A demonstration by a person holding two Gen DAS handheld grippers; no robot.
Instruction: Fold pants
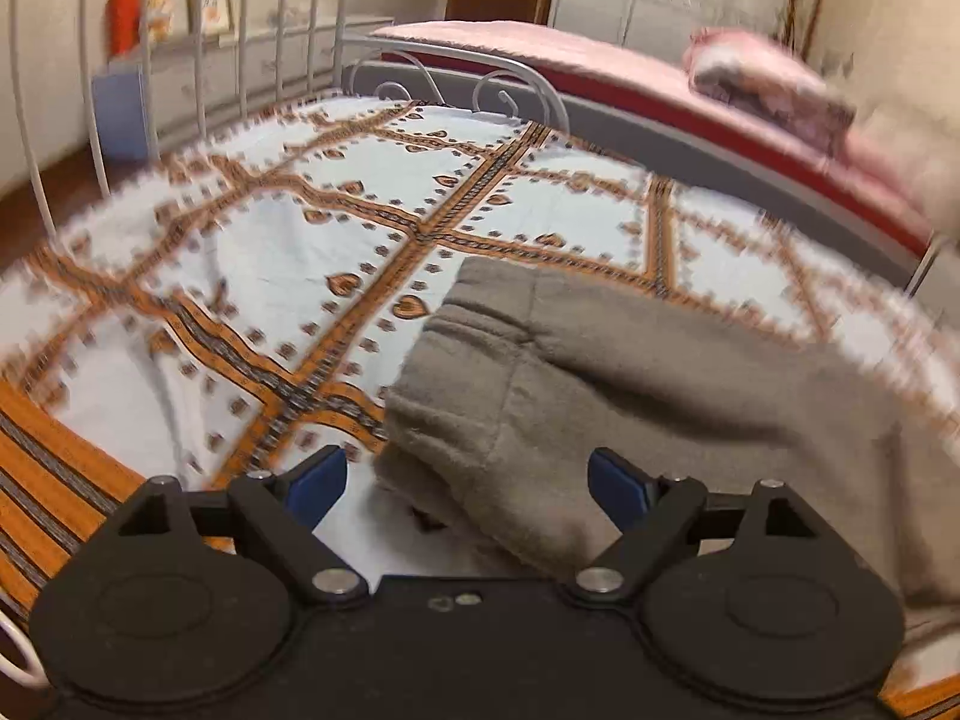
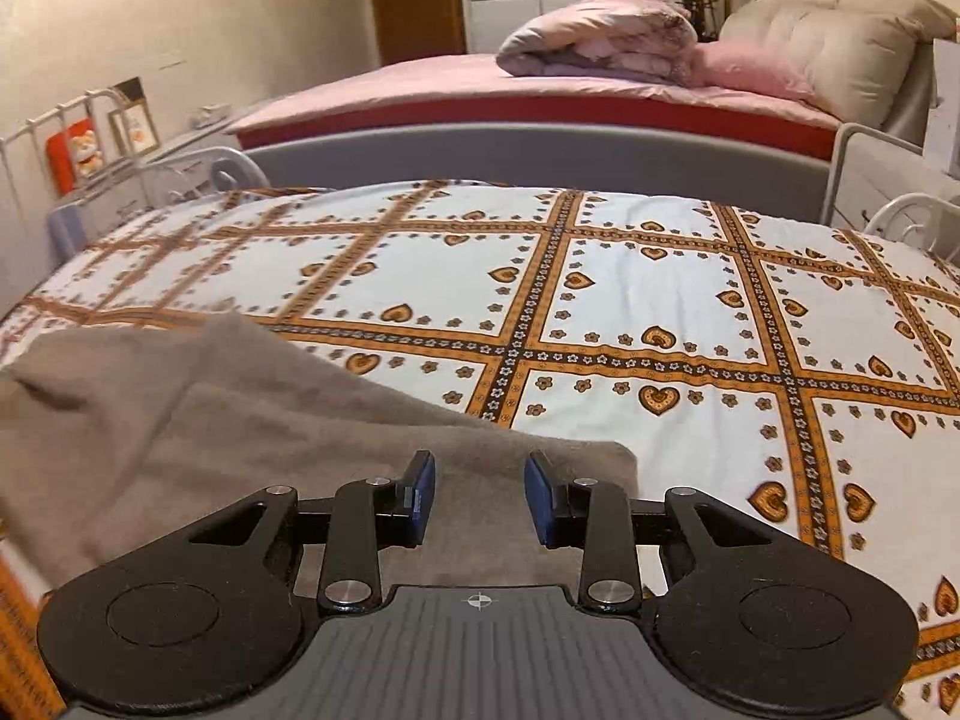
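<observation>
Grey-brown fleece pants (image 1: 630,396) folded on the patterned bedspread (image 1: 252,252) | long axis slanting toward far left | left gripper (image 1: 467,483) spread wide | right gripper (image 2: 478,495) parted above the fabric.

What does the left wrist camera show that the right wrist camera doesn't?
Only the left view shows the pants' stitched hem end and the tall white bed rails. Only the right view shows the beige headboard and pink pillow. Both show the gray pants on the patterned bedspread, the pink bed behind, and an open gripper: left, right.
</observation>
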